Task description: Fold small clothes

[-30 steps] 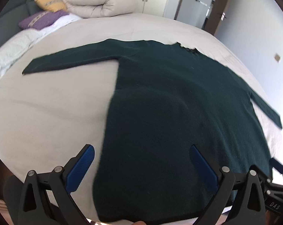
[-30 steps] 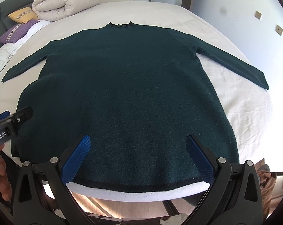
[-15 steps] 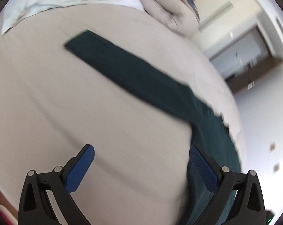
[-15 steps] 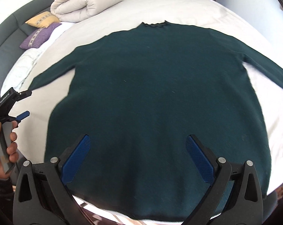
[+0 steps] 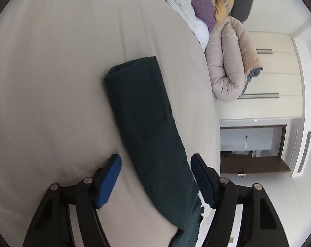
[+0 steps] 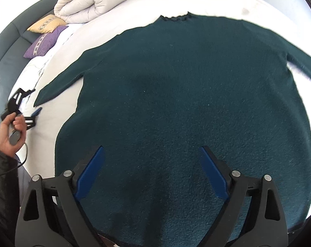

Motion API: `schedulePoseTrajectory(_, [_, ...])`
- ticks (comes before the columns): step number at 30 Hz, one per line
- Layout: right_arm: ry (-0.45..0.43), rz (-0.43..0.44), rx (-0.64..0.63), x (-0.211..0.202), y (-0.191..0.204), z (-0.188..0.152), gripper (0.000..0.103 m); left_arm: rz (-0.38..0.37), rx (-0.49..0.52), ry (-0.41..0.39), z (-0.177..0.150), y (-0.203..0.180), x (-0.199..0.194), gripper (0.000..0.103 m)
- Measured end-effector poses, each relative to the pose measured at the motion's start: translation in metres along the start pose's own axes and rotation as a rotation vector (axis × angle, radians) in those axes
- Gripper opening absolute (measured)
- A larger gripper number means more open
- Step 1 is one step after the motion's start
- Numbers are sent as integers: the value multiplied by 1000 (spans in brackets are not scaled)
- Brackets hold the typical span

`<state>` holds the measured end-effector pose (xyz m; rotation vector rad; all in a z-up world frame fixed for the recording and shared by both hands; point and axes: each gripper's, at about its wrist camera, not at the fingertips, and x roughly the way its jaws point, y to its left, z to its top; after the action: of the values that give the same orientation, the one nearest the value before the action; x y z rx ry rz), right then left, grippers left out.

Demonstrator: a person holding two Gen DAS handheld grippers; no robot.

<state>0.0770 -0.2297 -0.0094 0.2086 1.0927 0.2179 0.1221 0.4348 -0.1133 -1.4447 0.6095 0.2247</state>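
The dark green sweater [image 6: 186, 103] was laid flat across the bed [image 5: 52, 82], nothing yet folded. Its sleeve [image 5: 143, 123] at the bed's left edge was straddled by the open left tool [image 5: 155, 177]; the right tool [image 6: 151, 170] was held open above the hem. No writing could be read

Sweater [image 6: 186, 103]: dark green, plain knit. Bed sheet [image 5: 52, 82]: off-white. Duvet [image 5: 231, 61]: beige. Cushions: one purple [image 6: 44, 43] with pale patterned band, one yellow [image 6: 47, 23]. Gripper pads [image 6: 90, 173]: blue.
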Motion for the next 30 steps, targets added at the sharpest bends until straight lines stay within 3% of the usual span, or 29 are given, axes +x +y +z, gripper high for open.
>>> schedulePoseTrajectory(6, [-6, 8, 3, 5, -3, 0, 91, -24, -45, -47, 12, -2, 11, 67])
schedulePoseTrajectory(9, [-11, 18, 15, 6, -5, -1, 89, -19, -60, -31, 22, -2, 23, 30])
schedulePoseTrajectory(10, [-13, 18, 16, 6, -6, -2, 85, -8, -64, -21, 23, -2, 28, 10])
schedulePoseTrajectory(13, [-26, 19, 25, 5, -13, -1, 78, 26, 1, -48, 16, -14, 27, 6])
schedulePoseTrajectory(16, [-42, 29, 49, 3, -26, 2, 62, 61, 230, -62, -13, -64, 28, 7])
schedulePoseTrajectory(19, [-56, 56, 104, 1, -47, 6, 55, 92, 548, -14, -76, -135, 47, 7])
schedulePoseTrajectory(23, [-88, 95, 190, -4, -82, 18, 55, 176, 1077, 55, -220, -206, 88, 7])
schedulePoseTrajectory(27, [-112, 153, 273, -5, -119, 36, 55, 285, 1551, 114, -373, -194, 130, 7])
schedulePoseTrajectory(30, [-103, 211, 309, 2, -142, 55, 55, 363, 1727, 153, -427, -166, 154, 7])
